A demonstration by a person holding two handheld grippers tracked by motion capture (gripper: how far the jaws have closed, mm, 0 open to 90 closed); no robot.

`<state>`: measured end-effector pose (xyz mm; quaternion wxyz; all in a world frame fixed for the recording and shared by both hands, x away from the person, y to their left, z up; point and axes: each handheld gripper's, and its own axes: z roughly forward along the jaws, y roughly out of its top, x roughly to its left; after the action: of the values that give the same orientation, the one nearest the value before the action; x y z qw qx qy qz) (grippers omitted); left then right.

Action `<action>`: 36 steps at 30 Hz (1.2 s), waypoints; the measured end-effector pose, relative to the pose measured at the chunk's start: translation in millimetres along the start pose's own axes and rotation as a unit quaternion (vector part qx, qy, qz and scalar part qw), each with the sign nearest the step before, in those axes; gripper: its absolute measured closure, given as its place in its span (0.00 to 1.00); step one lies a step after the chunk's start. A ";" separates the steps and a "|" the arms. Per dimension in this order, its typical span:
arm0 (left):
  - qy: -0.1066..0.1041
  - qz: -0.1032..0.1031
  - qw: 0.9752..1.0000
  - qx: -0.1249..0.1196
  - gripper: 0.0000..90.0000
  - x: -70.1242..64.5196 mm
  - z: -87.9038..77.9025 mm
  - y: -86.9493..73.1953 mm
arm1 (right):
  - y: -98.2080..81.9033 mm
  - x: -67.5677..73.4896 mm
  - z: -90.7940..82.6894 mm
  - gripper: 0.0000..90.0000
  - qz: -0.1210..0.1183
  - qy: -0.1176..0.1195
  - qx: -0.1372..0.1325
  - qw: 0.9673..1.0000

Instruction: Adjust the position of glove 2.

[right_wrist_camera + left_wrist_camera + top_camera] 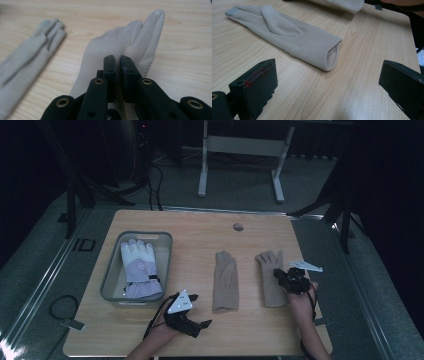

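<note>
Two beige gloves lie flat on the wooden table. The left beige glove (225, 280) (287, 35) (27, 57) points its cuff toward the near edge. My left gripper (199, 310) (328, 82) stands open just above the table, short of that cuff and touching nothing. The right beige glove (267, 290) (140, 37) lies with its fingers pointing away. My right gripper (281, 275) (118, 70) sits low over its palm. The jaws are pressed nearly together, with beige fabric showing between them.
A grey basket (111, 270) at the table's left holds a white and lavender ski glove (140, 267). A small round grommet (238, 226) sits near the far edge. The right table edge runs close beside my right hand.
</note>
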<state>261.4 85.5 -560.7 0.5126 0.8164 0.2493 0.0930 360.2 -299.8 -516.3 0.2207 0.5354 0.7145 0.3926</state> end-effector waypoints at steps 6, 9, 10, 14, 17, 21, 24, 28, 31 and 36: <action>-0.001 0.000 1.000 0.000 0.02 0.1 -0.1 0.0 | 13.2 12.3 -6.0 0.93 0.007 -0.004 -0.018 1.000; -0.001 0.001 1.000 0.000 0.02 0.1 0.0 0.1 | 20.2 18.7 -9.6 0.93 0.012 -0.008 -0.024 1.000; -0.002 0.001 1.000 0.000 0.02 0.0 -0.1 0.2 | 22.6 21.1 -10.7 0.93 0.011 -0.010 -0.027 1.000; -0.002 0.002 1.000 0.001 0.02 -0.4 0.2 0.0 | 31.3 29.7 -14.9 0.93 0.024 -0.013 -0.037 0.999; -0.002 0.002 1.000 0.000 0.02 -0.8 0.2 0.0 | 36.4 38.1 -16.5 0.93 0.030 -0.012 -0.042 0.999; -0.001 0.001 1.000 0.000 0.02 -0.4 -0.1 0.0 | 39.6 47.9 -16.9 0.93 0.034 -0.009 -0.046 0.998; -0.002 0.001 1.000 -0.001 0.02 -0.4 -0.2 0.0 | 41.8 63.7 -15.0 0.93 0.036 -0.001 -0.049 0.998; 0.000 0.002 1.000 0.000 0.02 -0.6 -0.1 -0.1 | 42.6 83.8 -10.1 0.93 0.028 0.012 -0.051 0.998; -0.001 0.003 1.000 -0.001 0.02 -0.5 -0.2 -0.2 | 43.3 94.4 -6.7 0.93 0.025 0.020 -0.050 0.998; -0.001 0.004 1.000 0.000 0.02 -0.6 -0.3 -0.2 | 44.4 120.8 3.5 0.93 0.022 0.036 -0.050 0.998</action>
<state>260.7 85.4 -560.6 0.5126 0.8173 0.2458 0.0943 349.3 -180.0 -470.3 0.2130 0.5250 0.6893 0.4516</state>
